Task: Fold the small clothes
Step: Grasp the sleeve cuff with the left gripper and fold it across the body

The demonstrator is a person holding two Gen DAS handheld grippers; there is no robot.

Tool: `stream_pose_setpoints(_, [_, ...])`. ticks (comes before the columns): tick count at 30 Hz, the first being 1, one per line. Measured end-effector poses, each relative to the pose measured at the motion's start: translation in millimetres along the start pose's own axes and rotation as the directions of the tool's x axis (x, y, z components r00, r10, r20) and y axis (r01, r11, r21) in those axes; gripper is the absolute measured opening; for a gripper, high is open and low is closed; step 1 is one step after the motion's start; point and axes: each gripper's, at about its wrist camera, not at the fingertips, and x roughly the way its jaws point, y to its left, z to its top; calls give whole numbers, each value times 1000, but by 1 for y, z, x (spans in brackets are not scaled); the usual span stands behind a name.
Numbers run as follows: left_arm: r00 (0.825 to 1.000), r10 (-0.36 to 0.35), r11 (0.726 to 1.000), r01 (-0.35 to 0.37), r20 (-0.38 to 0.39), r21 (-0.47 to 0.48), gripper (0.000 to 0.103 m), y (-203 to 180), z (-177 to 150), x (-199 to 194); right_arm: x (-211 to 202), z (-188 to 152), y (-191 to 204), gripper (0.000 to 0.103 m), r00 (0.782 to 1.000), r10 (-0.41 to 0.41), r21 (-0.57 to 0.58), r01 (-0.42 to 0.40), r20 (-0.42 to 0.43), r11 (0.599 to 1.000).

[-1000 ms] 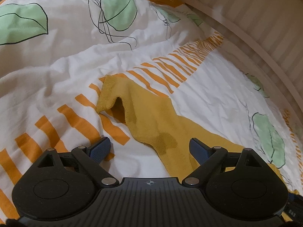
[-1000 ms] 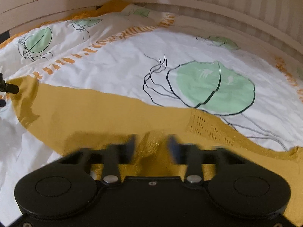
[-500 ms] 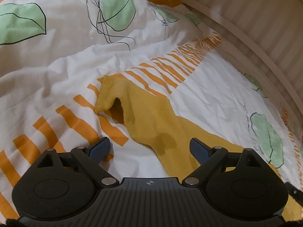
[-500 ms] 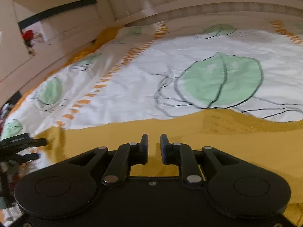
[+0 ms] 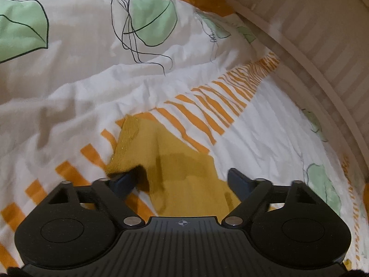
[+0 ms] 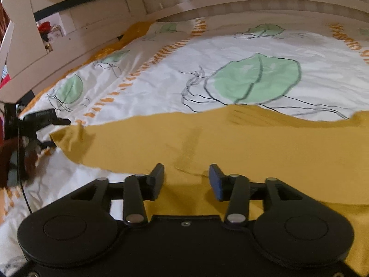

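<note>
A mustard-yellow garment (image 6: 230, 143) lies spread across the bed. In the left wrist view its sleeve (image 5: 180, 166) runs toward me, with the cuff (image 5: 128, 145) at the far end. My left gripper (image 5: 181, 175) straddles the sleeve with its jaws closing. Its left finger (image 5: 122, 181) is tucked under the cuff's edge, and the right finger (image 5: 237, 180) stands off the cloth, so the pads do not press. My right gripper (image 6: 186, 181) hovers over the garment's near edge with its jaws opening and nothing pinched. In the right wrist view the left gripper (image 6: 46, 120) shows at the sleeve end.
The bedcover (image 5: 80, 80) is white with green leaves and orange stripes (image 5: 207, 106), and rumpled on the left. A pale striped bed rail (image 5: 322, 57) curves along the right. Pale shelving (image 6: 69, 18) stands beyond the bed's far left corner. A dark red sleeve (image 6: 9, 157) shows behind the left gripper.
My left gripper has moved forward to the cuff and its jaws have narrowed a little. The right jaws, first shut on a pinch of cloth, have spread apart, and that hand has shifted and rolled.
</note>
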Motion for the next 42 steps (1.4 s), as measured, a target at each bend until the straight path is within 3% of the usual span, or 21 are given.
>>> stream_pose_setpoints(1, [1000,15,1000,-15,1,2,60,0,2,2,-3,-2,-3,56,1000,-10,0,10,-1,1000])
stream_pose_setpoints(2, [999,36,999,-36,5,3,36,-1,3,4,-7,-5,-7,58,1000,-21,3,21,-2,1000])
stream_pose_setpoints(4, [995,99,995,-99,7,-4,6,-1,4,6,-14,-8,-12,66,999,-38,11,38,2,999])
stream_pose_setpoints(5, [994,108,994,-107,8,-15,4,-1,4,6,-18,-10,-15,73,999,-49,16,49,10,999])
stream_pose_setpoints(8, [997,69,997,-68,44,-19,4,-4,5,-6,-31,-14,-23,83,995,-93,26,92,44,995])
stream_pose_setpoints(11, [996,38,998,-42,84,40,4,-23,7,-28,-40,-16,-30,93,990,-126,32,124,64,992])
stream_pose_setpoints(16, [991,-59,990,42,120,135,4,-65,9,-69,-51,-21,-45,93,990,-124,52,121,67,991])
stream_pose_setpoints(23, [975,-178,953,137,132,271,4,-147,-6,-108,-71,-29,-70,93,992,-104,98,96,75,991])
stream_pose_setpoints(33, [943,-328,865,278,51,419,4,-268,-69,-113,-94,-33,-119,93,988,-119,135,105,96,985])
stream_pose_setpoints(42, [921,-378,812,378,-93,446,4,-354,-156,-67,-103,-39,-158,93,981,-165,257,135,98,957])
